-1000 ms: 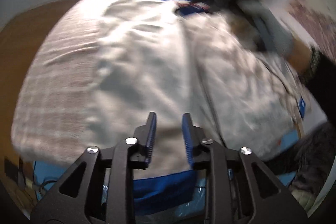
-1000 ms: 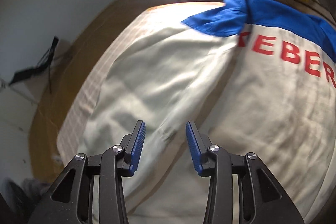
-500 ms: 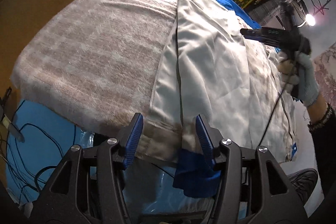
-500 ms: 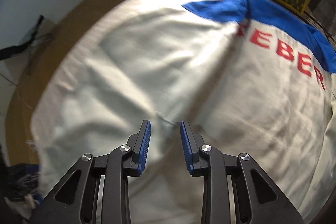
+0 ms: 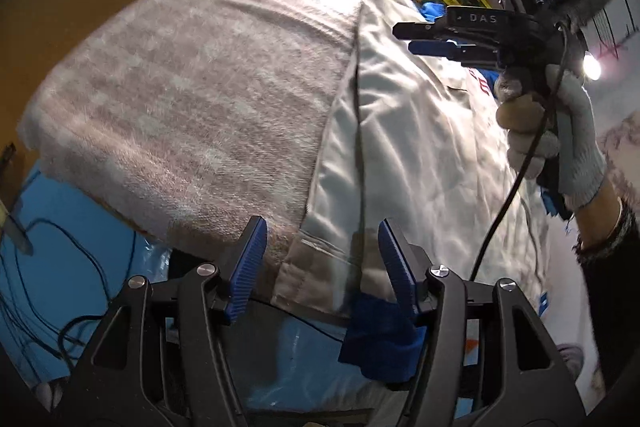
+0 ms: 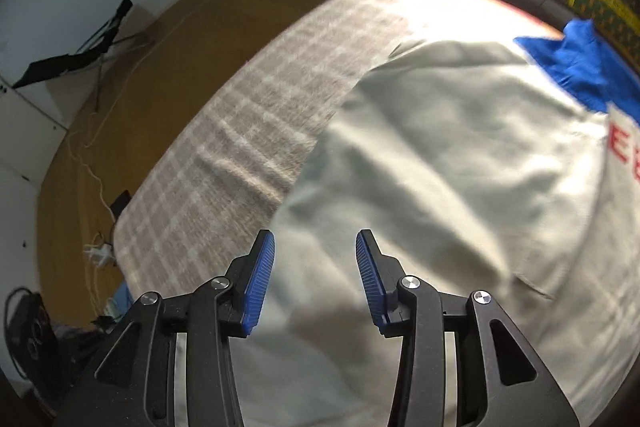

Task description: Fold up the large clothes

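In the left wrist view, the left gripper [image 5: 320, 263] is being held at the near hem of the cream jacket [image 5: 404, 131], jaws opening, hem between them but not pinched. The garment is lying on the checked blanket [image 5: 192, 99], one side seemingly folded over already. In the right wrist view, the right gripper [image 6: 314, 279] is being carried above the jacket [image 6: 460, 155], jaws opening, nothing clamped. Further folds are judged to be remaining
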### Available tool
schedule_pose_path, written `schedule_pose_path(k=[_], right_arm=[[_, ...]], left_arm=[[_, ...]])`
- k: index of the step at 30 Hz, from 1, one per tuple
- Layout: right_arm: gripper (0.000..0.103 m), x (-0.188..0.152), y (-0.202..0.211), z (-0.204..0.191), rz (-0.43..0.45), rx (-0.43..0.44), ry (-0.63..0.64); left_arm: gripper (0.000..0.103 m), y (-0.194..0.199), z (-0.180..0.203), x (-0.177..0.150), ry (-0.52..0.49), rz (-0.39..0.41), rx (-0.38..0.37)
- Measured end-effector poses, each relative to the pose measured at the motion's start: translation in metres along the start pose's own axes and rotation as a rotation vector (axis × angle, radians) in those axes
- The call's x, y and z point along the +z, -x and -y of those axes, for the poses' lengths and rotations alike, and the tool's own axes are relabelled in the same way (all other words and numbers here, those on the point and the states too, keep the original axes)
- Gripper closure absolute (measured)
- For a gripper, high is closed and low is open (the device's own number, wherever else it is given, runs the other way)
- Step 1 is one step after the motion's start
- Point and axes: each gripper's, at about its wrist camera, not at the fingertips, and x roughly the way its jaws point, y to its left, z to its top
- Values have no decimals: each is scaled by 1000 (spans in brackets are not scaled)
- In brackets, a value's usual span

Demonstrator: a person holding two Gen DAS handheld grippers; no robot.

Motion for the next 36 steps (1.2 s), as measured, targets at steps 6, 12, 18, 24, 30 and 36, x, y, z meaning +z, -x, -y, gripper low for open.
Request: schedule_pose_path(k=[6,12,18,24,30,36], right_arm=[[62,5,-34,17,-62,-36,-101],[53,9,-31,33,-70,15,-199],[51,18,-21,13,-71,40,-170],[51,30,-29,-14,-108,-26,-113],[60,29,-41,-20,-147,-152,-67],[99,13,-38,-2,-122,-173,-81]], left_arm=[[43,-14,-2,5,39,-51,-76],[87,-6,11,5,-10,-12,-112],[88,9,47,-1,-129,37,-182],[88,13,73,-7,-208,51,-173],[89,14,91,-14,-256,53,-152],[89,15,108,-16,-298,61,-143]])
